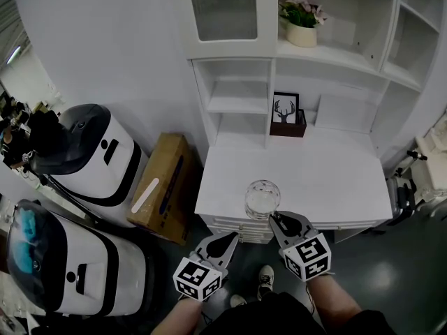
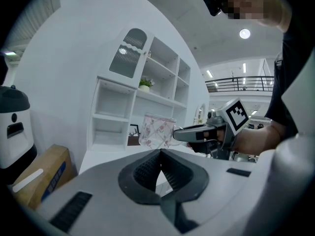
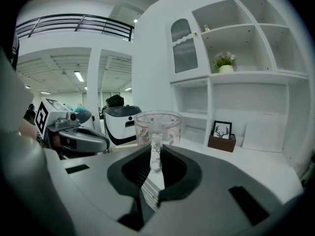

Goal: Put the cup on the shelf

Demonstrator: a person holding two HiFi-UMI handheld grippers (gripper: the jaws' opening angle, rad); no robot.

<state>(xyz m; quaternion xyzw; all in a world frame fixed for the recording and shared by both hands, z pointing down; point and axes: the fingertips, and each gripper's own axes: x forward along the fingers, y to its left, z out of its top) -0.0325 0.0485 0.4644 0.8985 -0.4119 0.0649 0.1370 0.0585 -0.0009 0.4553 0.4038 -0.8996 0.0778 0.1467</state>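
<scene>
A clear glass cup (image 1: pixel 262 199) with a faint pink flower print hangs over the front edge of the white counter (image 1: pixel 328 183). My right gripper (image 1: pixel 275 219) is shut on its handle; in the right gripper view the handle (image 3: pixel 155 154) stands upright between the jaws with the cup's bowl (image 3: pixel 158 126) beyond them. My left gripper (image 1: pixel 231 237) sits lower and to the left, shut and empty, short of the counter. From the left gripper view the cup (image 2: pixel 156 131) and the right gripper (image 2: pixel 183 134) show ahead. The white shelf unit (image 1: pixel 237 103) rises behind the counter.
A framed deer picture (image 1: pixel 286 110) in a brown holder stands at the back of the counter. A potted plant (image 1: pixel 302 25) sits on an upper shelf. A cardboard box (image 1: pixel 164 187) and two white machines (image 1: pixel 91 152) (image 1: pixel 63 264) stand on the floor at left.
</scene>
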